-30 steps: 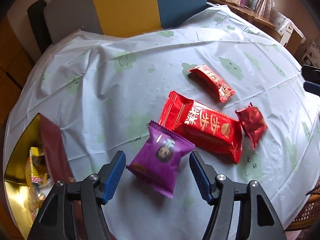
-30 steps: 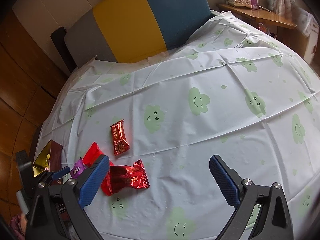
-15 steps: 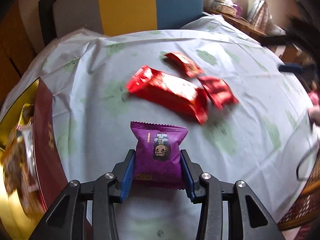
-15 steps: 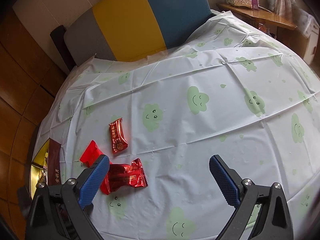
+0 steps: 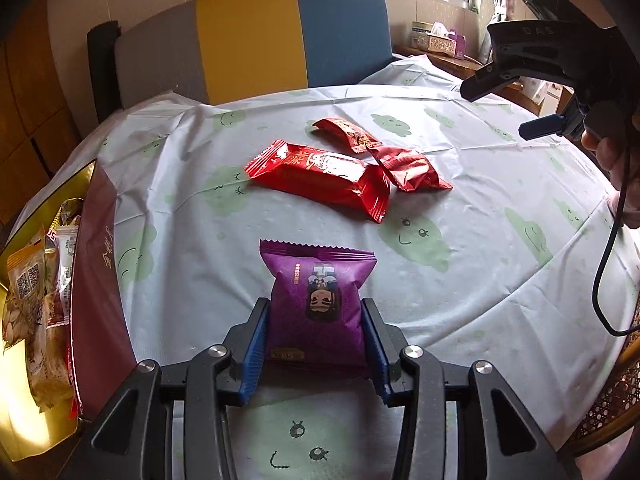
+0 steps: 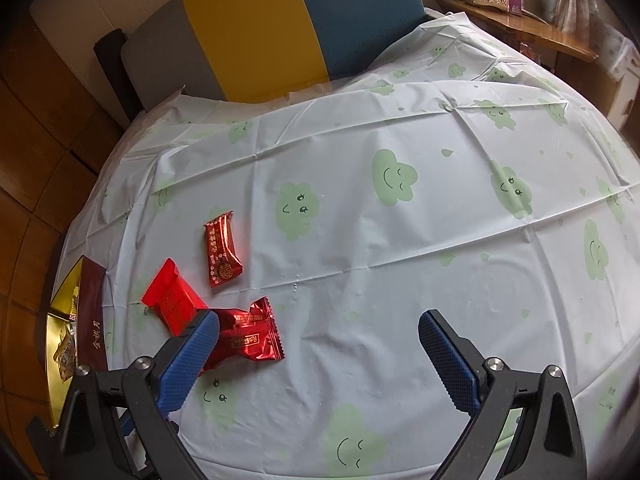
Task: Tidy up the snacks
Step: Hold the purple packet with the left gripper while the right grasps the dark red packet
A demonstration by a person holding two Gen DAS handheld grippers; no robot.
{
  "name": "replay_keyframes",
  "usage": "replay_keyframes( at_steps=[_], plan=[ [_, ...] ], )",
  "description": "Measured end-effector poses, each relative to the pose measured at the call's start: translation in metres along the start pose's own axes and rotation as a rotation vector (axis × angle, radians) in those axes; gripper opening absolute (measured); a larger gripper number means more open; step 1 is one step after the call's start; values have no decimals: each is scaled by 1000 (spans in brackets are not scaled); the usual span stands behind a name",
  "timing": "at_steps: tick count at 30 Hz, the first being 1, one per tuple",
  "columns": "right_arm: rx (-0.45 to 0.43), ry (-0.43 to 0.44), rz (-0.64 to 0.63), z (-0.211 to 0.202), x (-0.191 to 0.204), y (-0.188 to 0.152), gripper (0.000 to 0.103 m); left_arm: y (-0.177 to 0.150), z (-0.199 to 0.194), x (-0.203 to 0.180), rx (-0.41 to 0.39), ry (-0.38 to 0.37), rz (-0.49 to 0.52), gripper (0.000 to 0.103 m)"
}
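Observation:
My left gripper (image 5: 316, 320) is shut on a purple snack packet (image 5: 318, 300) and holds it just above the table. Three red packets lie beyond it: a large one (image 5: 320, 176), a narrow one (image 5: 346, 134) and a small shiny one (image 5: 408, 168). They also show in the right wrist view: the large one (image 6: 172, 300), the narrow one (image 6: 222, 248), the shiny one (image 6: 244, 340). My right gripper (image 6: 318, 354) is open and empty, above the table right of the red packets.
A dark red and gold box (image 5: 94, 280) holding several snacks sits at the table's left edge; it also shows in the right wrist view (image 6: 90, 320). The round table has a white cloth with green clouds (image 6: 400, 220). A grey, yellow and blue chair back (image 5: 248, 40) stands behind.
My left gripper closed on the purple packet and lifted it, drawing back toward the near edge. The right gripper has hardly moved.

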State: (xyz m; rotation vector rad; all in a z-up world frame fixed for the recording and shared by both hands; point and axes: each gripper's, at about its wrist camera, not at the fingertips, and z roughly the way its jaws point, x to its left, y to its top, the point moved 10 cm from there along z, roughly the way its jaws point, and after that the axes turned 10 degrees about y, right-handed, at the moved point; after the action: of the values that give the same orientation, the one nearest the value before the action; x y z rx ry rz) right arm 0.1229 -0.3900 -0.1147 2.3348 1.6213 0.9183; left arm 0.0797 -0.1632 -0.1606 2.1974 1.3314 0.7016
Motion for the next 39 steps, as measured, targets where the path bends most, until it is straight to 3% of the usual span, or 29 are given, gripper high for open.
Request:
replay_keyframes(
  at_steps=[2,11,18,24,28,31,36,39],
  plan=[
    [20,39,17,3,3,-4,101,-1,-1,0,-7,4,0,45],
    [295,465,89,33,73,-50,101,-1,-1,1,-18,3,-15,45],
    [351,492,102,62,91,-58,101,-2,-2,2,-24,-8,-22,45],
    [126,495,217,56,61,-9,101,-1,-3,2,-29,-19,-32,45],
    [52,414,281,46,30,3,101,-1,-3,2,-29,-23,-36,45],
    [78,389,269,45,30,-3,101,-1,-2,2,-29,-25,-39,45],
    [174,286,139,59,48,-26,101,-1,-3,3,-29,-31,-44,45],
    [197,281,117,69,57,-34,100,-1,-2,3,-30,-30,-46,45]
  ],
)
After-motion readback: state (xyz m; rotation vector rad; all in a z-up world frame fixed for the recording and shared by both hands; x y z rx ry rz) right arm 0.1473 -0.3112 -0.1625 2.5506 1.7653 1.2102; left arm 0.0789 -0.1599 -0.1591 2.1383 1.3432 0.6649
